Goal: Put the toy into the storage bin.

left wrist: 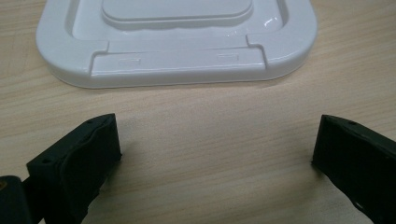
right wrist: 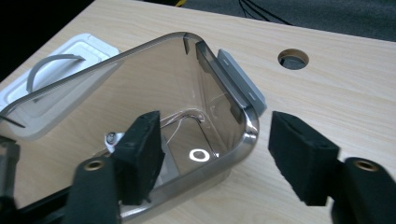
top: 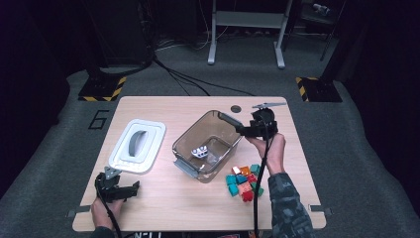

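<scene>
The clear plastic container (top: pixel 208 146) stands near the table's (top: pixel 163 208) centre, lidless, with one small white piece (top: pixel 199 152) on its floor. Judged from its thin, glossy walls, it is light, stiff and slippery; the rolled rim and the grey latch tabs (right wrist: pixel 241 81) give your surest purchase, and a pinch on a bare wall may slide.

Your right gripper (top: pixel 236 130) sits at the container's 2 o'clock corner. In the right gripper view its jaws stand apart astride the rim, one inside the wall and one outside, neither pad pressing: nothing is held. No earlier frame shows the release, so treat the container as standing free.

The pile of coloured bricks (top: pixel 243 181) lies at the container's 5 o'clock, just beside it.

The white lid (top: pixel 137 145) rests flat at the container's 9 o'clock, apart from it. Your left gripper (top: pixel 130 190) lies at the lid's 6 o'clock, jaws wide and empty, pointed at the lid's near edge.
</scene>
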Available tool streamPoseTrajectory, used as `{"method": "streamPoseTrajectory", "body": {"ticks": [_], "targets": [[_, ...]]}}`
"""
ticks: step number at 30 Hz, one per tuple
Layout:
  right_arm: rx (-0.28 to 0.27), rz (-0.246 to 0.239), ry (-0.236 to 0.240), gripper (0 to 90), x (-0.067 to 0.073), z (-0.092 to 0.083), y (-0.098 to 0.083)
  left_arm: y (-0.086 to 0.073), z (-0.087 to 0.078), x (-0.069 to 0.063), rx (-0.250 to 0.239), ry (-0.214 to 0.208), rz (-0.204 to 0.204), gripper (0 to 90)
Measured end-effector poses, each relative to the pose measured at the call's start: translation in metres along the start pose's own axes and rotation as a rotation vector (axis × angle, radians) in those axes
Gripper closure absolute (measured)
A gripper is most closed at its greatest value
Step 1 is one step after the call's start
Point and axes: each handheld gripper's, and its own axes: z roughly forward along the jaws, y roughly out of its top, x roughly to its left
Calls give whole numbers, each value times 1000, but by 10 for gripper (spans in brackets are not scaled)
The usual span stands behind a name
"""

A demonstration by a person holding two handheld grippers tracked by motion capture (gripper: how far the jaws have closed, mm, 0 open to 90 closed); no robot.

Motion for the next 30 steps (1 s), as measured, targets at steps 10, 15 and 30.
{"method": "streamPoseTrajectory", "body": {"ticks": [10, 15, 30], "targets": [[22, 22, -19, 156, -16, -26, -53, 1, 1, 0, -2, 3, -4, 7], [75, 8, 0, 101, -18, -21, -91, 1, 1, 0, -2, 3, -4, 7], [159, -6, -5, 299, -9, -21, -161, 0, 1, 0, -3, 3, -5, 7]]}}
